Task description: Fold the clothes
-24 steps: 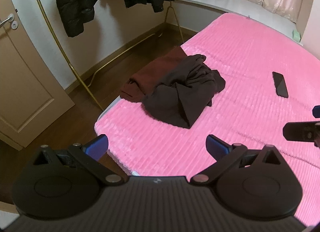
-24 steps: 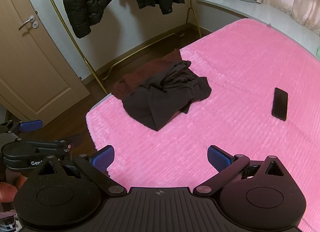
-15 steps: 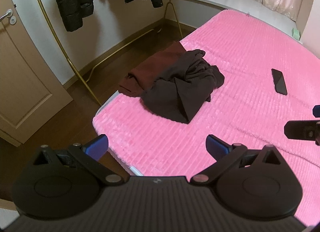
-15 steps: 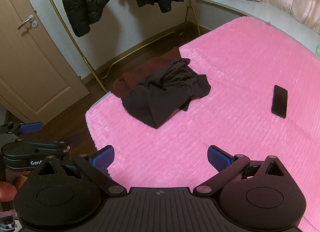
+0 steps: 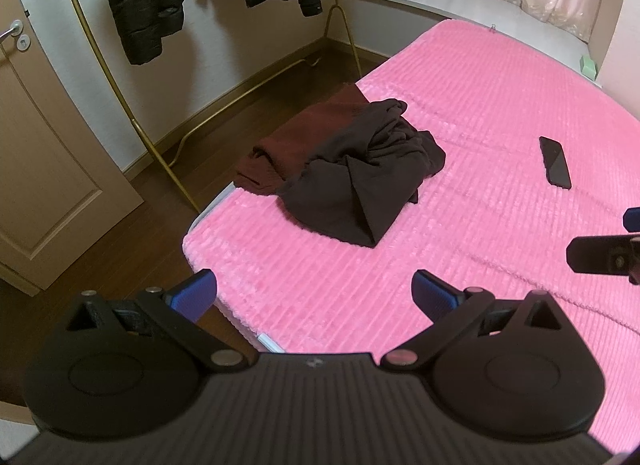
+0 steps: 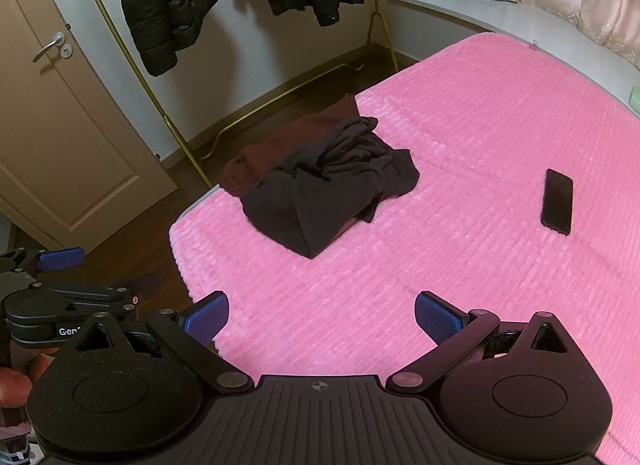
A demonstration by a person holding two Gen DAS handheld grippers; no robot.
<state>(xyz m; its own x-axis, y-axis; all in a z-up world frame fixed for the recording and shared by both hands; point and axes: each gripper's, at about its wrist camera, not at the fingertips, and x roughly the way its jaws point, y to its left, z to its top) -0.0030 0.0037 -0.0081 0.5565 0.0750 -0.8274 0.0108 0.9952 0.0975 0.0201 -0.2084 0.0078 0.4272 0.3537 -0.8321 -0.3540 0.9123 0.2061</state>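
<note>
We have not begun folding: our left gripper point(image 5: 314, 291) and right gripper point(image 6: 322, 313) both hang over the near edge of the pink bed point(image 5: 500, 97) with jaws spread wide and nothing between them. The clothes lie well ahead of us near the bed's left corner, a dark crumpled garment point(image 5: 360, 181) heaped partly on top of a maroon garment point(image 5: 296, 141) that looks loosely folded already (we cannot tell how neatly). By our reckoning everything is left: reach the heap, pull the dark piece free, spread it flat, fold it. Around us, a black phone point(image 6: 557, 201) lies on the bed to the right, well apart from the heap but on the open cover where we would likely spread cloth. Black jackets point(image 6: 168, 5) hang on a gold rack point(image 5: 120, 97) beside the door point(image 6: 60, 125), clear of our path
</note>
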